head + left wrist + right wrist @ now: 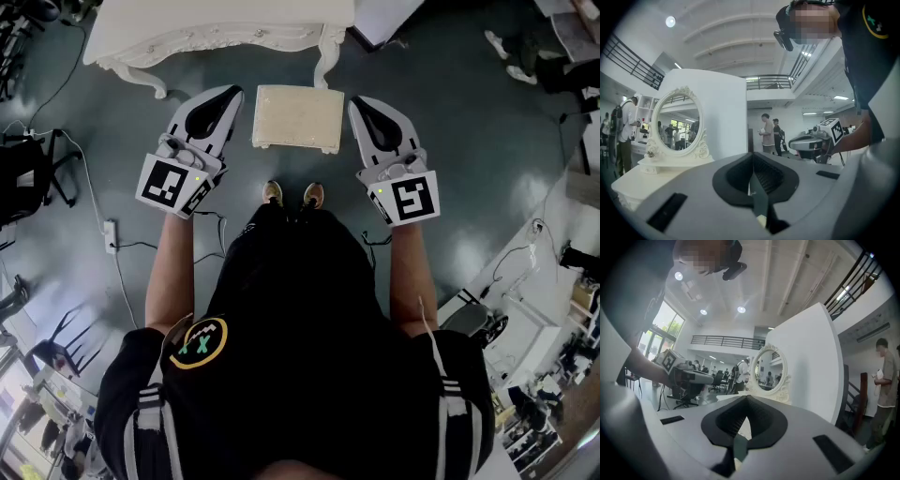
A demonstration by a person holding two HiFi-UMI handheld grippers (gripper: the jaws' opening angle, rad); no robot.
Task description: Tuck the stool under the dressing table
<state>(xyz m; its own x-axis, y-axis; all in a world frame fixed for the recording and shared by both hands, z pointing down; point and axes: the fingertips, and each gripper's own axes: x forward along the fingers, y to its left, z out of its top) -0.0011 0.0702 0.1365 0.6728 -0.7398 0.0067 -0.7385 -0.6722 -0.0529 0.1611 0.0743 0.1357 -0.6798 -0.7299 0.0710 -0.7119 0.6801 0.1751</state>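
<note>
stool (298, 118) sat at top centre, in front of the table (216, 28) — not yet tucked; left hand-held gripper (232, 95) and right hand-held gripper (358, 102) flanked it, jaws together, empty.

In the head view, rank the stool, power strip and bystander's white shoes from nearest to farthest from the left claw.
1. Stool, just right of the left claw.
2. Power strip, floor at left.
3. White shoes, far upper right.
</note>
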